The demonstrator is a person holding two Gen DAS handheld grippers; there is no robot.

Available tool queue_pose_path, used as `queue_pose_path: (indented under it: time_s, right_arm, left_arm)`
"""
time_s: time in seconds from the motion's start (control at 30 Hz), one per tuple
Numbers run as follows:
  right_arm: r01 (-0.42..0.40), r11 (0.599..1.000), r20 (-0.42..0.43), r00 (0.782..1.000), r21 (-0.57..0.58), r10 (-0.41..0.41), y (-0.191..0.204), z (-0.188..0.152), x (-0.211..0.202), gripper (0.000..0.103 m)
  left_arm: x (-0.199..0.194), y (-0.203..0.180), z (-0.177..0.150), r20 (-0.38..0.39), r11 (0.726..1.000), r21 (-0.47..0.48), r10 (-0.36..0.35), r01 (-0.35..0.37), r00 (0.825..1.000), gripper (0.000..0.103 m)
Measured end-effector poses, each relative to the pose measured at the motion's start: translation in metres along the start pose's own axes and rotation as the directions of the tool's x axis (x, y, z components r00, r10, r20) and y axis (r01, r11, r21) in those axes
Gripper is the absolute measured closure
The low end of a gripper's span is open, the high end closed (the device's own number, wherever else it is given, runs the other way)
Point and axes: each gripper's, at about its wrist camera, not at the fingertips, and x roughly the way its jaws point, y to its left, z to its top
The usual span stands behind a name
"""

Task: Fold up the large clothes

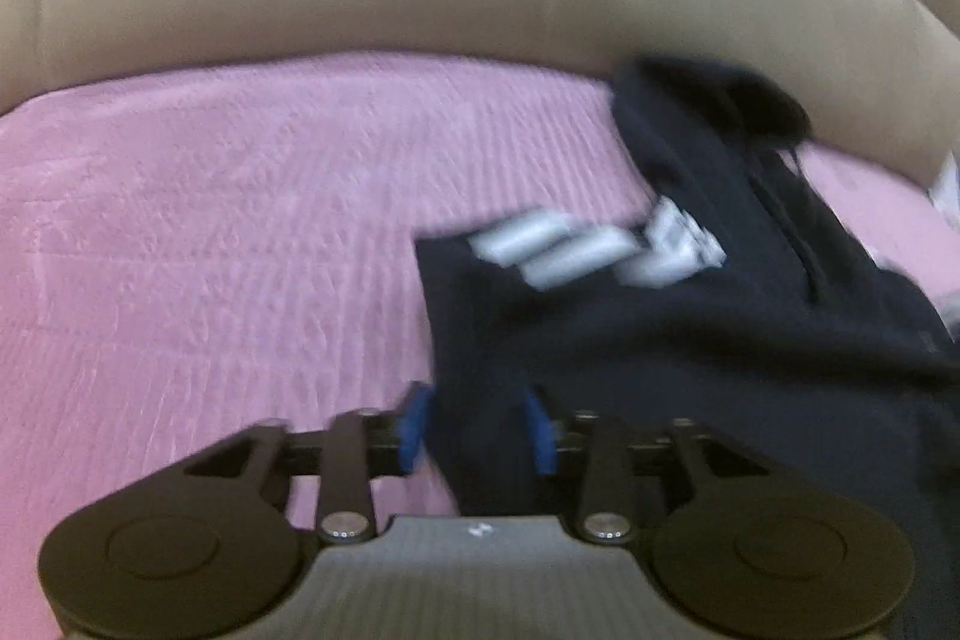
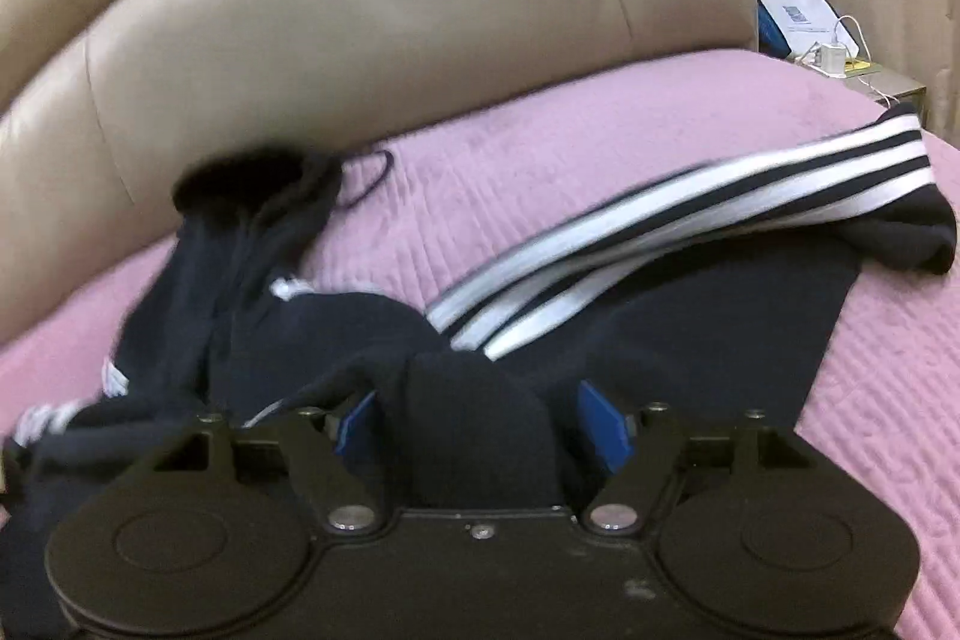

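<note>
The dark hooded jacket [image 2: 690,334] lies crumpled on the pink quilted bed cover [image 2: 510,160], its hood at about ten o'clock in the right wrist view, against the beige padded headboard [image 2: 360,10], and one white-striped sleeve [image 2: 690,226] running out toward two o'clock. The right gripper [image 2: 477,427] tilts downward with its jaws spread wide, a hump of dark cloth between them but not pinched. The left gripper [image 1: 477,427] also angles down, jaws half spread, with the jacket's edge lying between the blue pads [image 1: 414,427]; that view is blurred, but no squeeze shows. To fold well, I judge each gripper should close on a single clean hem or corner rather than a bunched hump, then draw the body flat before bringing the sleeve across.
</note>
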Motion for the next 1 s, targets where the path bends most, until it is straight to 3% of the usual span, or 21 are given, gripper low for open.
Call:
queue_pose_path:
  time_s: [0.13,0.2,0.23,0.27,0.37,0.4,0.43,0.47,0.5,0.53,0.57,0.63,0.7,0.77,0.83,0.9,1.0]
  right_arm:
    - [-0.037,0.999,-0.063,0.997,0.04,0.039,-0.007,-0.001,0.0,0.019]
    - [-0.026,0.998,-0.101,0.994,0.055,0.031,-0.009,-0.007,0.009,0.019]
    - [-0.033,0.997,-0.096,0.995,0.069,0.039,-0.008,-0.011,0.011,0.034]
    - [-0.047,0.995,-0.07,0.996,0.09,0.053,-0.01,-0.013,0.007,0.071]
    - [-0.117,0.981,-0.003,0.993,0.154,0.118,-0.015,-0.004,-0.01,0.085]
    - [-0.137,0.976,0.033,0.991,0.167,0.134,-0.017,0.0,-0.019,0.086]
    - [-0.146,0.973,0.047,0.989,0.181,0.139,-0.018,0.005,-0.025,0.086]
    - [-0.14,0.971,0.027,0.99,0.192,0.137,-0.019,0.009,-0.027,0.078]
    - [-0.114,0.976,-0.045,0.991,0.185,0.124,-0.02,0.012,-0.024,0.064]
    - [-0.096,0.982,-0.104,0.988,0.163,0.114,-0.02,0.011,-0.019,0.029]
    - [-0.039,0.992,-0.159,0.986,0.119,0.058,-0.018,0.008,-0.013,0.016]
    - [0.048,0.998,-0.184,0.982,0.039,-0.04,-0.014,0.004,-0.007,0.016]
    - [0.03,0.998,-0.178,0.984,0.051,-0.02,-0.013,0.004,-0.004,0.016]
    - [-0.025,0.996,-0.137,0.99,0.081,0.036,-0.012,0.006,-0.005,0.016]
    - [-0.057,0.997,-0.113,0.992,0.054,0.063,-0.007,0.007,-0.005,0.016]
    - [-0.043,0.999,-0.086,0.995,-0.009,0.042,-0.001,0.005,-0.001,0.015]
    - [-0.013,0.996,-0.112,0.994,-0.088,0.004,0.006,-0.004,0.011,0.012]
  left_arm:
    - [-0.018,-0.006,-0.03,-0.134,0.994,0.054,-0.09,0.098,0.987,0.044]
    - [-0.014,-0.007,-0.038,-0.174,0.992,0.038,-0.113,0.121,0.978,0.055]
    - [-0.014,-0.005,-0.042,-0.17,0.989,0.015,-0.144,0.149,0.975,0.084]
    - [-0.016,-0.005,-0.042,-0.175,0.984,-0.001,-0.178,0.18,0.968,0.086]
    - [-0.039,-0.006,-0.036,-0.148,0.982,0.034,-0.178,0.185,0.973,0.088]
    - [-0.046,-0.001,-0.034,-0.14,0.981,0.022,-0.189,0.193,0.972,0.088]
    - [-0.053,0.006,-0.032,-0.129,0.983,0.014,-0.178,0.182,0.975,0.088]
    - [-0.056,0.011,-0.032,-0.12,0.988,0.024,-0.146,0.15,0.982,0.087]
    - [-0.055,0.015,-0.032,-0.128,0.992,0.028,-0.12,0.124,0.985,0.087]
    - [-0.051,0.019,-0.032,-0.156,0.993,0.012,-0.116,0.12,0.981,0.085]
    - [-0.046,0.022,-0.034,-0.192,0.993,-0.01,-0.117,0.118,0.974,0.083]
    - [-0.044,0.014,-0.036,-0.226,0.994,0.025,-0.098,0.106,0.969,0.081]
    - [-0.044,-0.005,-0.035,-0.227,0.986,0.156,-0.02,0.057,0.974,0.074]
    - [-0.047,-0.022,-0.033,-0.219,0.974,0.224,0.005,0.045,0.976,0.064]
    - [-0.048,-0.028,-0.032,-0.203,0.975,0.212,-0.029,0.073,0.979,0.052]
    - [-0.046,-0.031,-0.03,-0.206,0.977,0.197,-0.039,0.081,0.978,0.051]
    - [-0.039,-0.026,-0.029,-0.2,0.983,0.164,-0.046,0.079,0.979,0.051]
